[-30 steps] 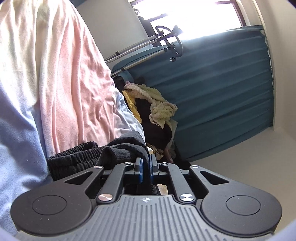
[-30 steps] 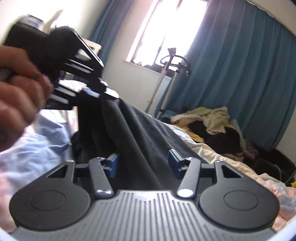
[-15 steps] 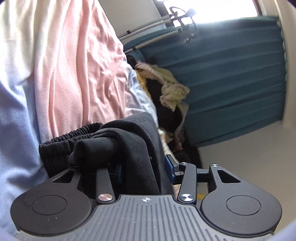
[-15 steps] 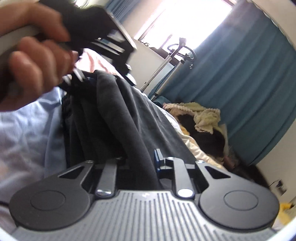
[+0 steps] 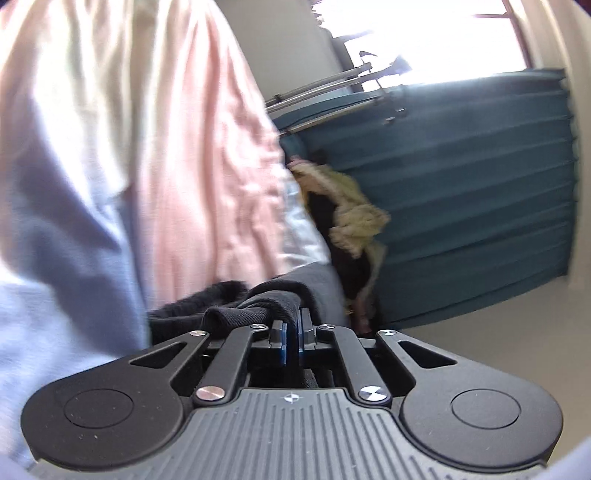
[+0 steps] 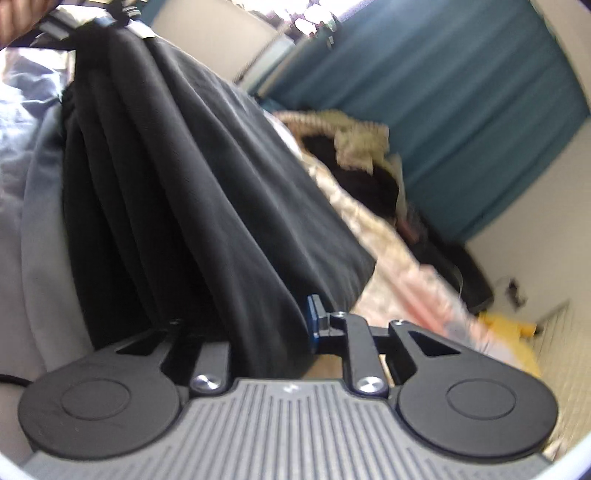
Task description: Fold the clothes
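Note:
A black garment [image 6: 203,184] with a gathered waistband hangs stretched between my two grippers above the bed. My left gripper [image 5: 291,319] is shut, and a fold of the black garment [image 5: 258,306] is pinched at its tips. In the right wrist view the left gripper [image 6: 122,22] holds the cloth's upper end at top left, with a hand beside it. My right gripper [image 6: 269,325] has the lower cloth between its jaws, which are opening slightly. Its right blue pad [image 6: 314,321] still touches the cloth; the other finger is hidden under it.
Pink and pale blue bedding [image 5: 166,166] fills the left. A pile of cream, yellow and black clothes [image 6: 354,147] lies further along the bed by a teal curtain [image 5: 461,184]. Metal stand poles [image 5: 325,85] cross below a bright window. Something yellow [image 6: 509,328] lies at right.
The left jaws opened around a thick bunch of black cloth, then shut on a thin fold. The right jaws closed from wide onto the cloth, and the left gripper rose to that view's top-left corner.

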Demonstrator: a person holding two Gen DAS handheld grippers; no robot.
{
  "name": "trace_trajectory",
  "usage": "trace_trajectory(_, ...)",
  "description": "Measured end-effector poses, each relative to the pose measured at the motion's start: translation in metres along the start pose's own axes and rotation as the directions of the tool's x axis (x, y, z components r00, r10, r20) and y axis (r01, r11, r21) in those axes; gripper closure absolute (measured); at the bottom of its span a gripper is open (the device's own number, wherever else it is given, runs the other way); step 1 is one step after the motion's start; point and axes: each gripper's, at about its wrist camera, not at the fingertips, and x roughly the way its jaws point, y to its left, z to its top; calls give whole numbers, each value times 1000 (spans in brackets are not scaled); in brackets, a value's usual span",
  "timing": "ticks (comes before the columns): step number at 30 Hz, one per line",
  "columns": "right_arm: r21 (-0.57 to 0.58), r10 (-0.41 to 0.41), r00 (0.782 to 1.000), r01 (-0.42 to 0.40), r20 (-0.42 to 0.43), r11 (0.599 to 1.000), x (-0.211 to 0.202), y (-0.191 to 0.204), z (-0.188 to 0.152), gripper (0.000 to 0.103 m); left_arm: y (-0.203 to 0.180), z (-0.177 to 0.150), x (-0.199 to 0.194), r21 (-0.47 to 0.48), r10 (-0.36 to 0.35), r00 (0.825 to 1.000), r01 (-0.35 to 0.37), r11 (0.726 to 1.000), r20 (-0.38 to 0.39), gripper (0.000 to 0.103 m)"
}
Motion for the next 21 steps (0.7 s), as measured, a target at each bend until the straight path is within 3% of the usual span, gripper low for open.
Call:
trace_trajectory(2, -1, -2, 1000, 2, -18, 1000, -1, 0, -4, 76, 5, 2, 0, -13, -14, 1000, 14, 1000, -7, 96)
trace_trajectory(10, -41, -6, 999, 4, -43, 999, 7, 12, -9, 73, -1, 0, 2, 89, -8, 1000, 9, 996, -9, 95)
trace_trajectory(14, 21, 17, 999, -17, -27, 1000, -1, 6, -8, 71, -10, -6, 1, 194, 11, 1000, -13, 981, 10, 94)
trace_trajectory(21, 61, 43, 999, -42, -19, 997, -5, 2, -4, 70, -7, -7, -1, 202, 6, 1000, -8, 979, 14, 94)
